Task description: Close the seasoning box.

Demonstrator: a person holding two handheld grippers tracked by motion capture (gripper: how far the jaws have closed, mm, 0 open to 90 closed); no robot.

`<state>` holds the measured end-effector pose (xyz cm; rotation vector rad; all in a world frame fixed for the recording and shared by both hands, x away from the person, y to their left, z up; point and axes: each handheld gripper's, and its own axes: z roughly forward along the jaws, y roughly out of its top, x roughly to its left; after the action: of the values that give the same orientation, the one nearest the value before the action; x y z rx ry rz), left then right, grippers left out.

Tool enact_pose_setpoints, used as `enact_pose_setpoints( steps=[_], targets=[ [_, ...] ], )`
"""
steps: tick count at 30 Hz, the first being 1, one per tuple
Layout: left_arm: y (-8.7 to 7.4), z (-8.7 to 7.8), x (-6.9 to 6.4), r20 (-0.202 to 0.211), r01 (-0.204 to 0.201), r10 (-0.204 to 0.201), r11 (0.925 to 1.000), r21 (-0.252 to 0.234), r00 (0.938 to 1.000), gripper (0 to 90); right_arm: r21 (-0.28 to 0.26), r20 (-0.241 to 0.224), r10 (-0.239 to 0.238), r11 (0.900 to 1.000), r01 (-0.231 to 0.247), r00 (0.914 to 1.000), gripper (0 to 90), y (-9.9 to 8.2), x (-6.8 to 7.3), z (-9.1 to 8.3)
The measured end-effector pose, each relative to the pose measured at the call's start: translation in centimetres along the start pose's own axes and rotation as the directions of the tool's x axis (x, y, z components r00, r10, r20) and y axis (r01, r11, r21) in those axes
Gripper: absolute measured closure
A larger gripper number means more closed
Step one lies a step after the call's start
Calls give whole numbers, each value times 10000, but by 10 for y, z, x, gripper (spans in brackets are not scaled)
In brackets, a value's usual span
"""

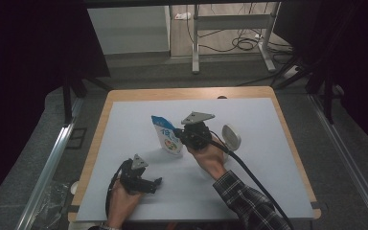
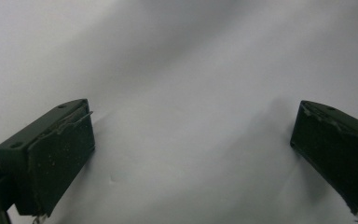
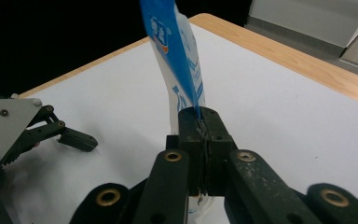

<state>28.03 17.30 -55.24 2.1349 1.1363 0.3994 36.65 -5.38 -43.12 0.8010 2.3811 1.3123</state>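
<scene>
The pouch (image 3: 179,70) is pinched at its edge by the right gripper (image 3: 200,122), whose two black jaws are pressed tight together on the blue and white plastic. In the high view the pouch (image 1: 167,135) is seen standing near the middle of the white mat (image 1: 268,158), leaning a little, with its blue top at about 11 o'clock from the right gripper (image 1: 178,134). The right hand (image 1: 210,158) is seen behind that gripper, and a checked sleeve (image 1: 249,203) is seen at about 5 o'clock from it.

The left gripper (image 1: 157,182) is found low on the mat, at about 7 o'clock from the pouch and well apart from it. Its jaws are spread wide, and nothing is held between them. Bare white mat is seen between its pads (image 2: 60,158) in the left gripper view. The left hand (image 1: 122,201) is kept near the bottom edge of the table (image 1: 172,93).

A round white lid (image 1: 231,137) is seen just beside the right hand, at about 3 o'clock from the pouch.

The pouch looks thin and floppy, so a firm pinch should be kept and no hard pull should be made. It is best held upright so that nothing is spilled. If a second grip is needed, the open left gripper should be brought up slowly to the free edge.
</scene>
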Motion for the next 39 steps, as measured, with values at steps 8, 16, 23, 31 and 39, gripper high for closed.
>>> enact_pose_setpoints(
  steps=[8, 16, 23, 31, 39],
  targets=[
    [0, 0, 0, -22, -3, 3, 10000, -37, 10000, 0, -14, -59, 4, 10000, -4, 10000, 739, 1, -2, -3],
    [-1, 0, 0, -27, -7, 7, 10000, -47, 10000, 0, -9, -72, -21, 10000, 21, 10000, 651, 1, -2, -2],
    [-1, 0, 0, -27, -6, 6, 10000, -49, 10000, 0, 62, 91, -63, 10000, 63, 9999, 566, 0, -2, -2],
    [-1, 0, 0, -25, -2, 2, 10000, -49, 10000, 0, -15, 74, -96, 10000, 96, 9999, 498, 1, -1, -8],
    [-1, 0, 0, -23, -3, 3, 10000, -51, 10000, 0, 161, 183, -74, 9998, 71, 9998, 465, -1, -2, -18]
  ],
)
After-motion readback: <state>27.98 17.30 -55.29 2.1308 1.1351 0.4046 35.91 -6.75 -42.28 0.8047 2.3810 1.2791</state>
